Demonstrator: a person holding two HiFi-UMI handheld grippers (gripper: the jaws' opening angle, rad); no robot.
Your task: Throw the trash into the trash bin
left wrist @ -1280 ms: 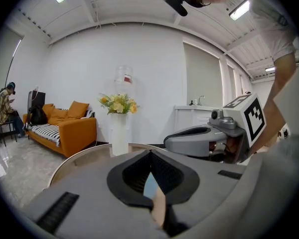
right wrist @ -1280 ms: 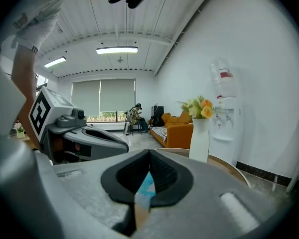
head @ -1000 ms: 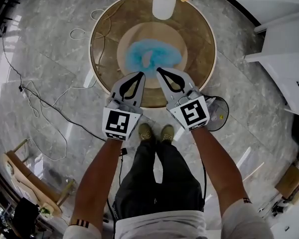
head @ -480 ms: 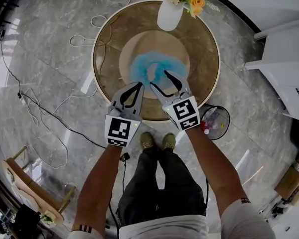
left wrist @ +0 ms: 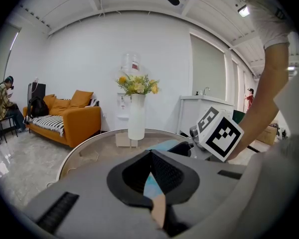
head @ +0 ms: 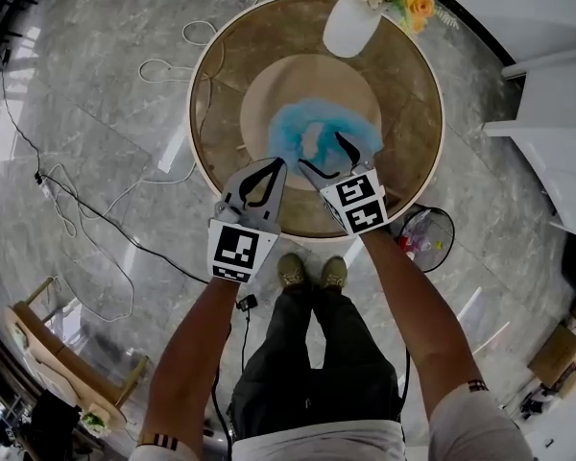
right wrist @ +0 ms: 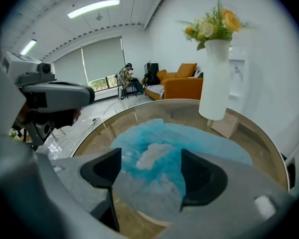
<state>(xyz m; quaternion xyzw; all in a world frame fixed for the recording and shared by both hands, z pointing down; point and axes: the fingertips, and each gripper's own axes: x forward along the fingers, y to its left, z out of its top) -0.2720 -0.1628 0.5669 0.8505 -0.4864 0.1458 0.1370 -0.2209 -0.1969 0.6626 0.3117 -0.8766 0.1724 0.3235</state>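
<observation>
A crumpled blue plastic sheet, the trash (head: 312,128) (right wrist: 189,141), lies in the middle of the round glass-topped table (head: 206,113) (right wrist: 261,133). My right gripper (head: 324,154) (right wrist: 150,158) hangs low over the sheet's near edge. Its jaws are opening wide, with blue plastic under and between them but not pressed. My left gripper (head: 275,165) (left wrist: 150,153) sits just left of it above the table's near part, shut and holding nothing. The wire trash bin (head: 448,227) stands on the floor to the right of my feet and holds some litter.
A white vase with flowers (head: 353,22) (right wrist: 215,78) (left wrist: 136,116) stands at the table's far edge. Cables (head: 86,219) trail over the marble floor at left. White furniture (head: 557,123) is at right, a wooden chair (head: 58,353) at lower left, and an orange sofa (left wrist: 70,116) beyond.
Both grippers have moved forward and down toward the table. The right gripper went from shut to wide open and now reaches onto the blue sheet. The left stays shut.
</observation>
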